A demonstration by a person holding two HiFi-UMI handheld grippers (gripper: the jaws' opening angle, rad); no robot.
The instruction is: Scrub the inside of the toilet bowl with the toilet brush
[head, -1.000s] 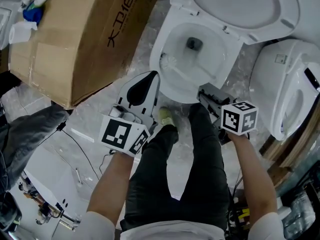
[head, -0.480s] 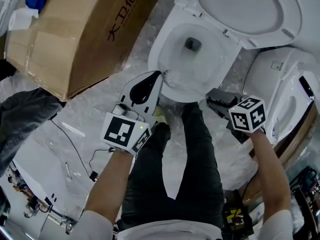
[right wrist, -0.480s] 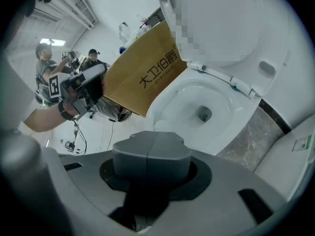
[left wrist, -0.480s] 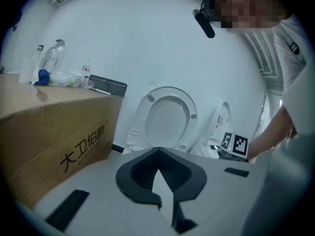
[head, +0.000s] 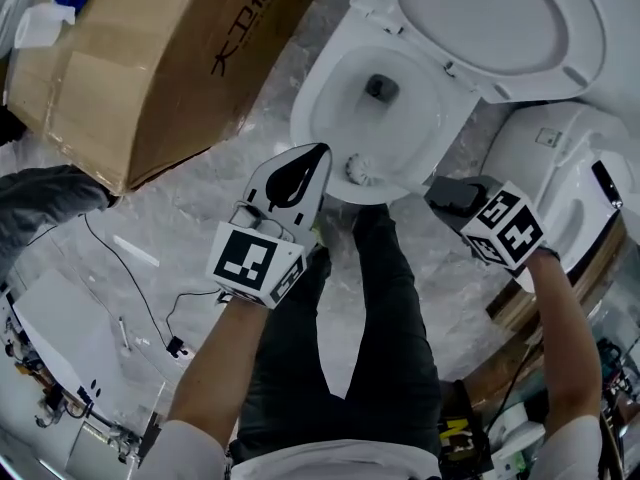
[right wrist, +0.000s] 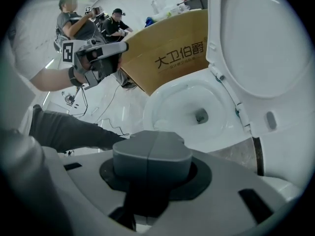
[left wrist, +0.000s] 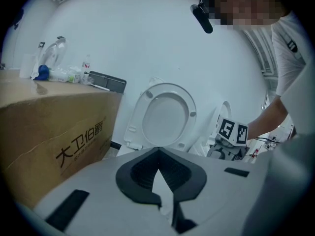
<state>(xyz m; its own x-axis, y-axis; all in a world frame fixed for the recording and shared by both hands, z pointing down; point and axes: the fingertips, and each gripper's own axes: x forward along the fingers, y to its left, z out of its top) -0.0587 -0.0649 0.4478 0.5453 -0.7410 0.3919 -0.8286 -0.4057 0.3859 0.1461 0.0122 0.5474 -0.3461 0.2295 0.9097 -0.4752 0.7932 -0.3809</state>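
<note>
From the head view, the toilet bowl (head: 308, 103) stood open with its seat and lid (head: 490, 18) tipped up behind it. The left gripper (head: 320, 154) hung over the bowl's near-left rim. The white head of the toilet brush (head: 357, 166) sat just beside its tips, at the bowl's near edge. The right gripper (head: 434, 190) was held off the bowl's near-right side, clear of the rim. A cardboard box (head: 150, 58) lay left of the bowl, and a second toilet (head: 560, 168) stood to its right.

In the left gripper view, the dark pads met at their tips and were clamped on a white sliver of the brush (left wrist: 165, 193) – its handle, by the look of it. The raised lid rose beyond the jaws and the box stood to the left. The right gripper's marker cube (left wrist: 233, 131) showed right of the lid.

In the right gripper view, the grey pads were pressed flat together with nothing between them. They pointed toward the bowl – its drain was visible ahead. The left gripper showed at upper left, beyond the bowl's far rim, in front of the box.
</note>
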